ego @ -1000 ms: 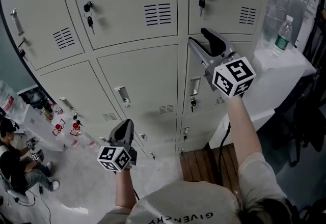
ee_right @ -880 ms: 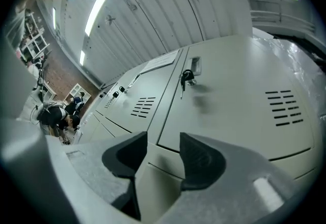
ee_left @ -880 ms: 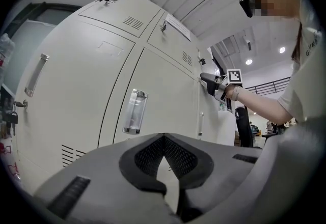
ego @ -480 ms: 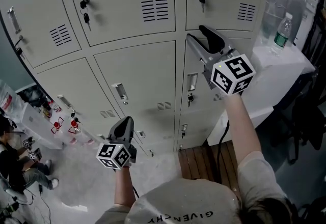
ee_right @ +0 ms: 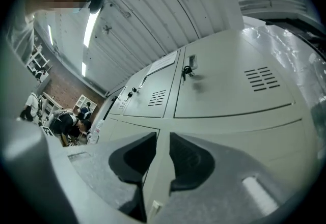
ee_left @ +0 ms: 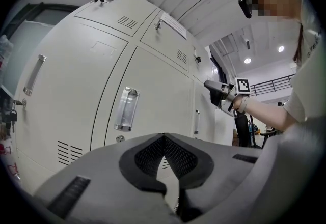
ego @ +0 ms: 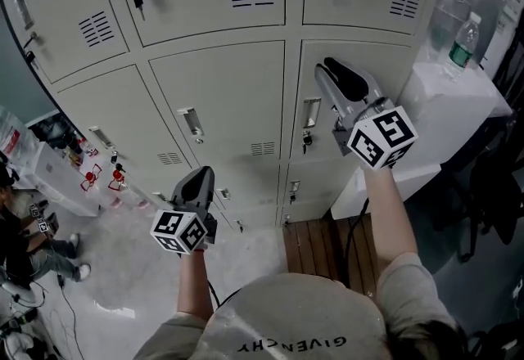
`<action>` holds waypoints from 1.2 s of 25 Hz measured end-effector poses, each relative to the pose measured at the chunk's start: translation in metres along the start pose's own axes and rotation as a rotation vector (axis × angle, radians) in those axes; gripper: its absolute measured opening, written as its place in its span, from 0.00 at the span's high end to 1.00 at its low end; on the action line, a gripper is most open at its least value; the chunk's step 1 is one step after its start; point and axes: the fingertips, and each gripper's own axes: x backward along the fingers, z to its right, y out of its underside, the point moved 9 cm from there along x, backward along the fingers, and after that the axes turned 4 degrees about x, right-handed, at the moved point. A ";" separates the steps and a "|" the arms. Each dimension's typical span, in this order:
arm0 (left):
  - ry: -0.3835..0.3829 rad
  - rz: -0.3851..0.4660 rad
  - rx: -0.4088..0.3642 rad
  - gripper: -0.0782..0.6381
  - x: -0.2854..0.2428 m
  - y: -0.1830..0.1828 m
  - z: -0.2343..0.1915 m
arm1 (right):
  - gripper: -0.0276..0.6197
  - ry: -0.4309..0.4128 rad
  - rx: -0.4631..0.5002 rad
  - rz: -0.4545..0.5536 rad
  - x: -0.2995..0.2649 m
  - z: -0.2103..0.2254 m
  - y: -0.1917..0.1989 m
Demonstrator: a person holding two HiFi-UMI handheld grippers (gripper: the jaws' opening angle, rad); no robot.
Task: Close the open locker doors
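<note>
Door (ego: 393, 60) in closing hand-held gripper (ee_right: 162, 136) (right)

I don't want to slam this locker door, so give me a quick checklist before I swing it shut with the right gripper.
1. Grip: ok; the locker door has its edge between the jaws of the right gripper, which have just been closing on it.
2. Door flush: not ok, ajar.
3. Clearance: ok; the left gripper is shut, empty, apart from that door.
4. The neighbouring door shut: ok in the head view.
</note>
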 end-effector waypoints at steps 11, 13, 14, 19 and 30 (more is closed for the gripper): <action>-0.016 -0.002 0.000 0.90 0.012 0.016 0.020 | 0.95 -0.079 -0.093 -0.106 0.070 -0.042 0.066; -0.020 0.002 -0.001 0.90 0.014 0.020 0.023 | 0.95 -0.090 -0.118 -0.127 0.082 -0.050 0.079; -0.022 0.002 -0.001 0.90 0.016 0.022 0.024 | 0.95 -0.094 -0.121 -0.135 0.088 -0.054 0.084; -0.027 -0.003 0.008 0.90 0.019 0.038 0.028 | 0.95 -0.118 -0.098 -0.191 0.113 -0.078 0.110; -0.045 0.008 -0.008 0.90 0.034 0.087 0.002 | 0.95 -0.127 -0.174 -0.204 0.130 -0.118 0.179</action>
